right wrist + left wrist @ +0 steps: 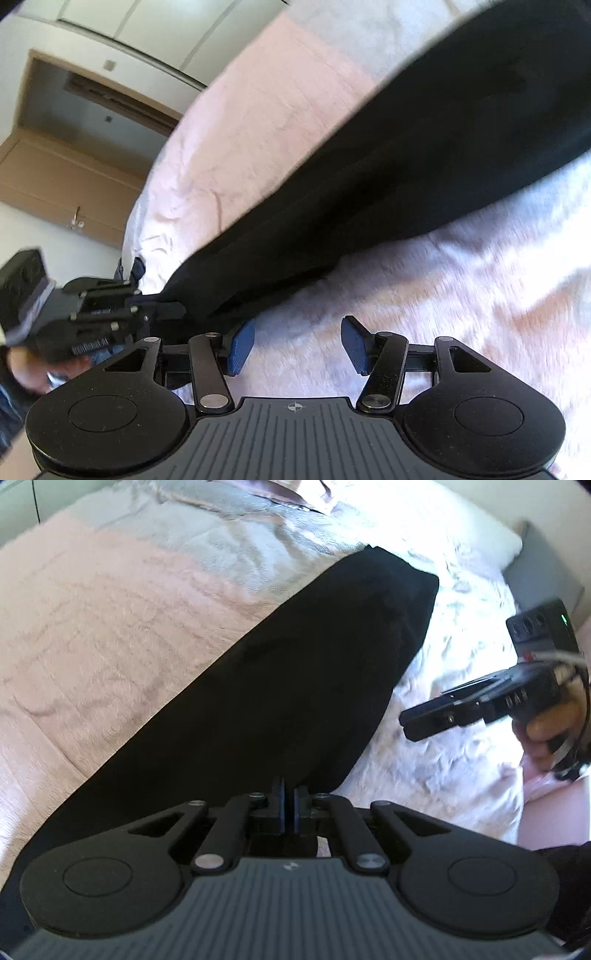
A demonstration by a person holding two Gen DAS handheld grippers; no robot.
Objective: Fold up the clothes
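Clamped together, the left gripper (290, 805) pinches the near edge of the black garment (280, 672), its fingers nearly meeting on the cloth. Off to the side, the right gripper (297, 345) hangs open over the pink bedspread (443, 314), blue pads (242, 347) gripping nothing. Beyond both, the garment lies as a long dark band, stretched diagonally across the bed.

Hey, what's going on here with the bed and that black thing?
A person is folding clothes on a bed with a handheld gripper in each hand. A long black garment lies stretched across the pink blanket. The left gripper has its jaws shut at the garment's near end, apparently pinching the fabric. The right gripper hangs over the blanket beside the garment with its jaws open, holding nothing.
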